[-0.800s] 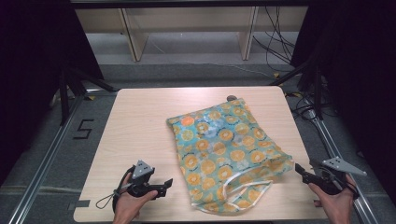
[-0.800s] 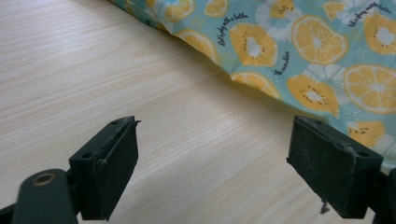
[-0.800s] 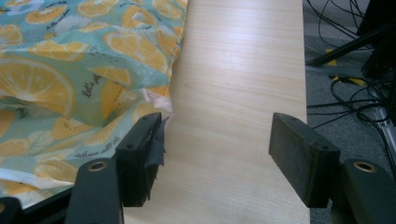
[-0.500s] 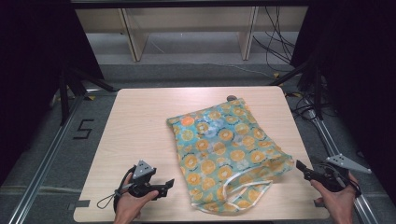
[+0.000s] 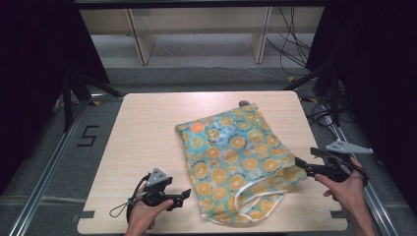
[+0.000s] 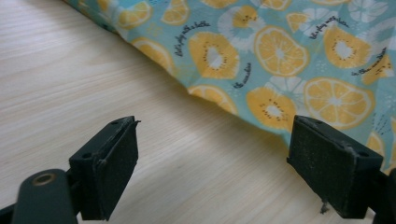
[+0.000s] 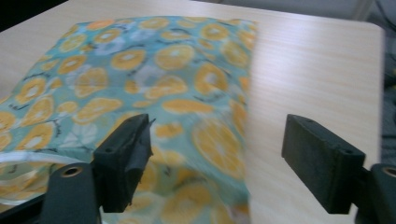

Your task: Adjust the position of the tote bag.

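As before, right gripper (image 5: 298,162) nearer bag (image 5: 231,147)

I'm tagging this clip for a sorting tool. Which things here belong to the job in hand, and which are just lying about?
In the job:
- cloth bag with an orange-slice print, flat on the table
- white handle of the bag
- left gripper, open beside the bag
- right gripper, open at the bag's edge

Lying about:
- shelf unit behind the table
- cables on the floor
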### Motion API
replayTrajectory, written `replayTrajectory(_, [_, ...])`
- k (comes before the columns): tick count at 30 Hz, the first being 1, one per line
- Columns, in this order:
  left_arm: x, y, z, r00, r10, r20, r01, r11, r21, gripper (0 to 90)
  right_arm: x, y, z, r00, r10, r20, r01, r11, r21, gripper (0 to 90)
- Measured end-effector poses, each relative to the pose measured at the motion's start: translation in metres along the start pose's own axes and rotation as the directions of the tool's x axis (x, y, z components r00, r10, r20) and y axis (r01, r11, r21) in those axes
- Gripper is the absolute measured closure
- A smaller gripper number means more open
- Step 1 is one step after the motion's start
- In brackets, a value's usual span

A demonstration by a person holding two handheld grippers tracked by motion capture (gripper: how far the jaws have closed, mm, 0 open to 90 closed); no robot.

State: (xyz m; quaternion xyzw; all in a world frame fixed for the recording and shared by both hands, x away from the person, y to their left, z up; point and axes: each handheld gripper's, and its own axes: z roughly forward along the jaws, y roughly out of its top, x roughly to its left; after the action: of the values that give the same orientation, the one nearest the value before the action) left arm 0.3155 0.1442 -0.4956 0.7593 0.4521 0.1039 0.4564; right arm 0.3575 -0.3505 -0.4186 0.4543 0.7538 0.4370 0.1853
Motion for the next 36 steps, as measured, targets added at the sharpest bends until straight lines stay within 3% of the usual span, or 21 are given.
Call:
replayTrajectory(6, [-0.011, 0.007, 0.018, 0.9979, 0.057, 0.031, -0.058, 0.9973, 0.046, 15.3, 0.000, 0.011, 0.031, 0.9999, -0.015, -0.007, 0.016, 0.995, 0.095, 23.2])
replayTrajectory(8, [-0.015, 0.008, 0.024, 0.9984, 0.043, 0.037, -0.045, 0.9977, 0.051, 16.2, 0.000, 0.010, 0.041, 1.0000, -0.003, -0.004, 0.003, 0.990, 0.141, 23.1])
replayTrajectory(9, [-0.018, 0.009, 0.028, 0.9989, 0.034, 0.032, -0.035, 0.9986, 0.040, 17.0, -0.005, 0.009, 0.051, 0.9990, -0.030, -0.033, 0.035, 0.987, 0.157, 21.6])
replayTrajectory(10, [-0.017, 0.011, 0.032, 0.9974, 0.061, 0.038, -0.064, 0.9957, 0.067, 17.2, -0.005, 0.007, 0.054, 0.9996, 0.002, -0.030, 0.003, 0.985, 0.171, 21.8])
replayTrajectory(12, [-0.019, 0.011, 0.035, 0.9984, 0.043, 0.035, -0.045, 0.9974, 0.056, 17.6, -0.008, 0.007, 0.058, 0.9994, -0.008, -0.033, 0.014, 0.985, 0.172, 22.0])
replayTrajectory(13, [-0.017, 0.012, 0.037, 0.9978, 0.058, 0.030, -0.061, 0.9947, 0.083, 17.6, -0.008, 0.005, 0.060, 0.9996, 0.007, -0.026, -0.002, 0.983, 0.184, 22.0])
replayTrajectory(15, [-0.016, 0.013, 0.041, 0.9993, 0.034, 0.018, -0.035, 0.9961, 0.081, 18.6, -0.012, 0.004, 0.066, 0.9989, 0.032, -0.035, -0.024, 0.979, 0.201, 22.5])
replayTrajectory(17, [-0.015, 0.013, 0.044, 0.9988, 0.049, 0.003, -0.049, 0.9950, 0.087, 19.5, -0.013, 0.002, 0.072, 0.9982, 0.053, -0.028, -0.046, 0.974, 0.223, 24.1])
replayTrajectory(18, [-0.015, 0.013, 0.046, 0.9987, 0.050, 0.004, -0.050, 0.9953, 0.082, 19.4, -0.013, -0.001, 0.077, 0.9985, 0.048, -0.026, -0.042, 0.984, 0.175, 25.2])
replayTrajectory(20, [-0.015, 0.013, 0.049, 0.9989, 0.048, 0.003, -0.048, 0.9950, 0.088, 19.3, -0.013, -0.004, 0.081, 0.9987, 0.045, -0.023, -0.040, 0.980, 0.193, 27.8])
replayTrajectory(21, [-0.014, 0.013, 0.049, 0.9983, 0.058, 0.004, -0.058, 0.9937, 0.096, 21.3, -0.012, -0.006, 0.082, 0.9972, 0.068, -0.031, -0.059, 0.971, 0.230, 33.1])
replayTrajectory(23, [-0.015, 0.013, 0.051, 0.9982, 0.060, -0.001, -0.059, 0.9921, 0.111, 26.5, -0.012, -0.008, 0.084, 0.9967, 0.070, -0.041, -0.059, 0.971, 0.233, 36.7])
replayTrajectory(24, [-0.014, 0.013, 0.052, 0.9970, 0.077, -0.010, -0.075, 0.9907, 0.114, 26.5, -0.013, -0.008, 0.083, 0.9973, 0.063, -0.038, -0.050, 0.957, 0.284, 41.3])
replayTrajectory(25, [-0.014, 0.013, 0.053, 0.9966, 0.079, -0.022, -0.077, 0.9911, 0.109, 33.3, -0.012, -0.010, 0.084, 0.9940, 0.078, -0.077, -0.048, 0.943, 0.328, 51.0])
replayTrajectory(27, [-0.011, 0.014, 0.053, 0.9939, 0.106, -0.028, -0.103, 0.9879, 0.116, 36.4, -0.010, -0.010, 0.084, 0.9945, 0.074, -0.074, -0.045, 0.939, 0.340, 54.6])
replayTrajectory(28, [-0.012, 0.014, 0.054, 0.9955, 0.086, -0.040, -0.082, 0.9922, 0.094, 39.7, -0.010, -0.012, 0.086, 0.9946, 0.056, -0.087, -0.024, 0.944, 0.329, 60.0])
replayTrajectory(30, [-0.008, 0.015, 0.052, 0.9893, 0.140, -0.042, -0.134, 0.9847, 0.111, 56.9, -0.006, -0.012, 0.085, 0.9964, 0.032, -0.078, -0.003, 0.940, 0.340, 75.7])
replayTrajectory(31, [-0.009, 0.014, 0.053, 0.9915, 0.122, -0.045, -0.118, 0.9896, 0.082, 63.5, -0.005, -0.013, 0.085, 0.9947, 0.033, -0.098, 0.001, 0.945, 0.328, 80.1])
replayTrajectory(32, [-0.008, 0.014, 0.053, 0.9892, 0.141, -0.041, -0.137, 0.9873, 0.079, 69.1, -0.006, -0.013, 0.085, 0.9944, 0.009, -0.105, 0.024, 0.950, 0.310, 84.0])
replayTrajectory(33, [-0.008, 0.014, 0.053, 0.9892, 0.141, -0.041, -0.137, 0.9873, 0.079, 74.5, -0.008, -0.014, 0.087, 0.9925, -0.051, -0.111, 0.079, 0.960, 0.270, 86.8])
replayTrajectory(36, [-0.007, 0.013, 0.055, 0.9848, 0.168, -0.042, -0.165, 0.9838, 0.071, 81.8, -0.006, -0.015, 0.085, 0.9911, -0.021, -0.132, 0.054, 0.965, 0.257, 89.4])
